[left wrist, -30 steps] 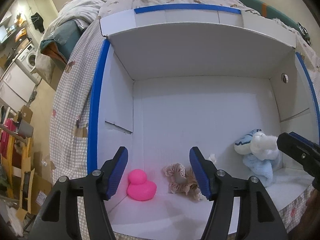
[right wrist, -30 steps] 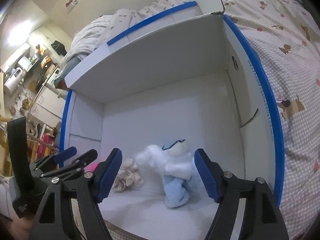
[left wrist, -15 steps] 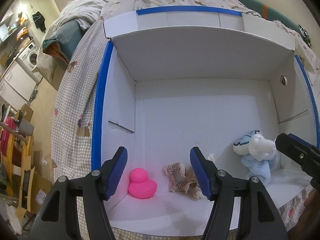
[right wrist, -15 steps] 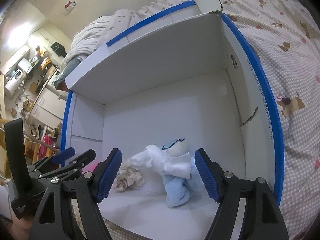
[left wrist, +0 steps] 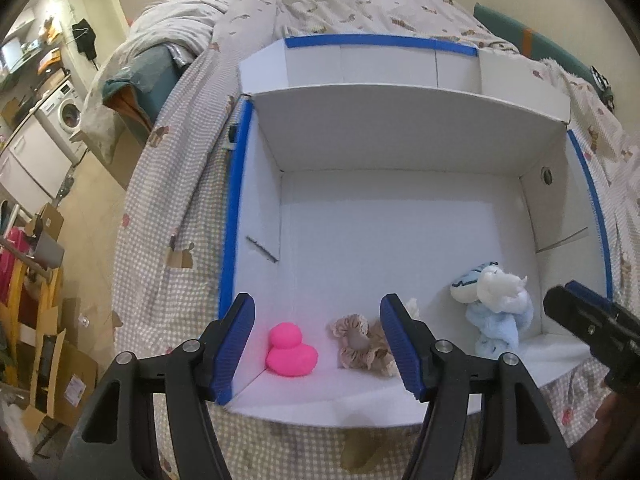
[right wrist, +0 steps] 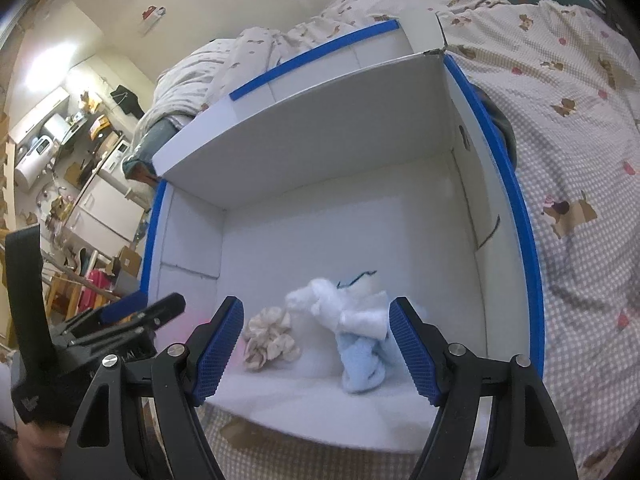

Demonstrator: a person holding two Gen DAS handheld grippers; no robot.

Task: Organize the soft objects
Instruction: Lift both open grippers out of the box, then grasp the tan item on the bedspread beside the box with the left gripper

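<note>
I see the bed (left wrist: pixel 168 208), with its checked, dog-printed cover, carrying everything else. On it sits the white box (left wrist: pixel 400 148), blue tape along its rims, flaps raised; I place all the rest by this box.

Inside the box, near the front right corner, lies the blue and white plush toy (left wrist: pixel 496 312), crumpled on the floor of the box. Left of it along the front, the beige scrunchie (left wrist: pixel 360 344) lies flat. Further left, close to the box's front left corner, sits the pink rubber duck (left wrist: pixel 290 352), upright; in the right wrist view I can make out only a pink blur there.

My left gripper (left wrist: pixel 320 344) hangs above the front edge of the box, its jaws apart with nothing clamped; the duck and scrunchie show through the gap below. My right gripper (right wrist: pixel 316 350) hangs over the box's front right part, jaws spread wide and empty, the plush toy visible between them but untouched.
</note>
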